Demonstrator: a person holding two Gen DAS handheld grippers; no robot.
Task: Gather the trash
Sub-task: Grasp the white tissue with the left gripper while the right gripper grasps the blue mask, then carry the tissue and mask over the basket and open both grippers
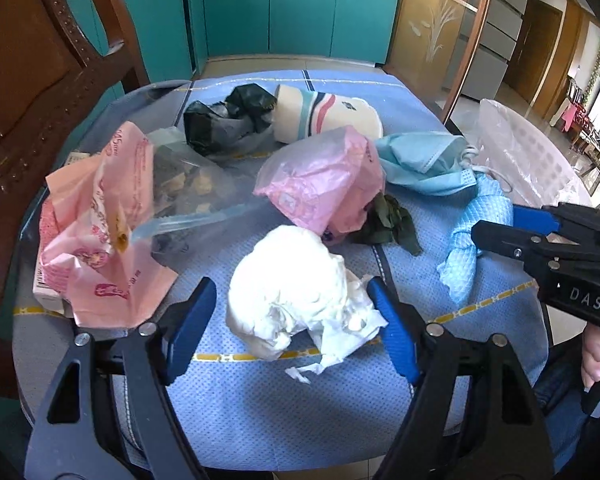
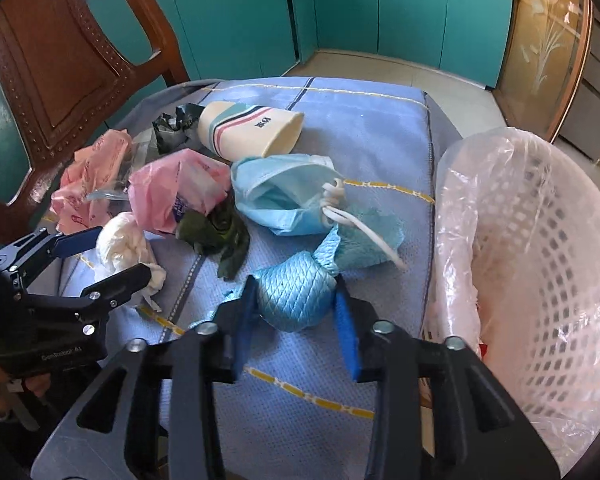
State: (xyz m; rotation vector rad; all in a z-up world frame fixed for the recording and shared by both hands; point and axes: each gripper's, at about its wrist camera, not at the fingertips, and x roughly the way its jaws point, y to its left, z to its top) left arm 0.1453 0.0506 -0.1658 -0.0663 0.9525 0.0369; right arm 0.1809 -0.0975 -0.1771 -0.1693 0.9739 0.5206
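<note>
A crumpled white tissue wad [image 1: 296,292] is sitting between the two blue pads of the left tongs [image 1: 296,328], whose jaws are standing spread on either side of it; whether the pads are touching it cannot be told. The right tongs [image 2: 296,304] are pinching a twisted blue cloth [image 2: 296,296] between their pads, with the rest of the cloth trailing ahead of them on the counter [image 2: 360,120].

Just ahead of the left tongs, beyond the wad, a pink plastic bag [image 1: 324,180] is lying over some dark green leaves [image 1: 388,224]. To the left of those tongs a pink paper wrapper [image 1: 96,232] is resting against a clear bag [image 1: 188,192]. Farther ahead a black bag [image 1: 228,120] and a tipped-over paper cup [image 1: 324,116] are lying side by side. Ahead of the right tongs a light blue face mask [image 2: 276,192] is lying crumpled. To the right of the right tongs a white lattice basket [image 2: 540,280], lined with clear plastic, is standing beside the counter edge.
</note>
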